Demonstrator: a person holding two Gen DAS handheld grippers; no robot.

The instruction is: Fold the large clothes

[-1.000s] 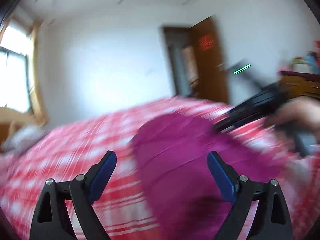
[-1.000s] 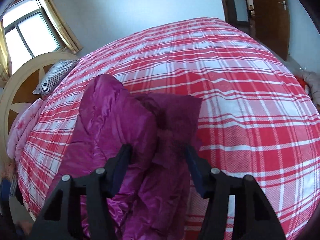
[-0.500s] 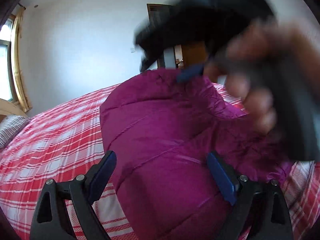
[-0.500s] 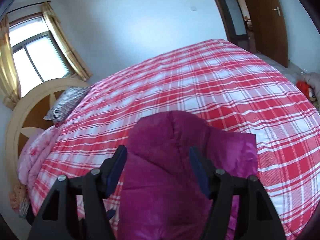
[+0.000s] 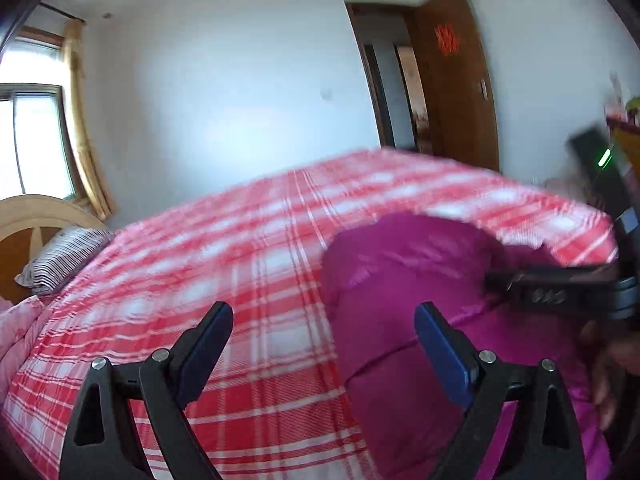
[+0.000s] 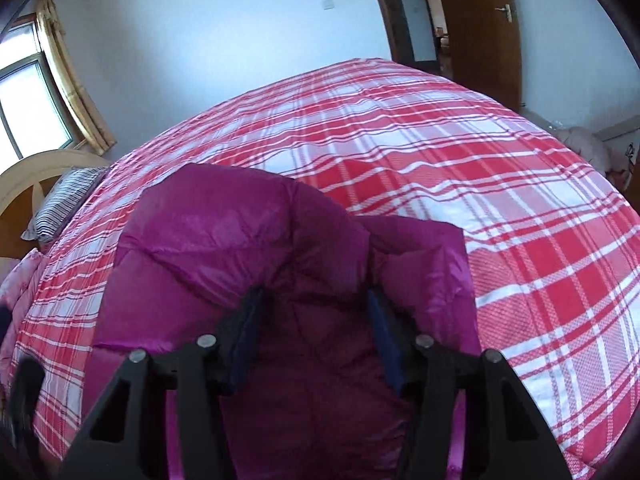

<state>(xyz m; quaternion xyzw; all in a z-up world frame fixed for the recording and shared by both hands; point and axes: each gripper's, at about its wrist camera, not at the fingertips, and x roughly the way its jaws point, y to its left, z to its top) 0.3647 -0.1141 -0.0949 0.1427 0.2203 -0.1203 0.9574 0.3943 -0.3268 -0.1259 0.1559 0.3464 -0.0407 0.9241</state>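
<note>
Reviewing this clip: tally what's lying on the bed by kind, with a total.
Magenta padded jacket: 1
Striped pillow: 1
Pink floral bedding, bunched at the bed's edge: 1
Total: 3, all on the red plaid bed cover.

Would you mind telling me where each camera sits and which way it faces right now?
Left wrist: on the left gripper, jaws open over the plaid bed, facing wall and door; right gripper at right edge.
Right wrist: on the right gripper, angled down, jaws just closing around the magenta jacket.
Shared: bed, jacket, striped pillow, door.
</note>
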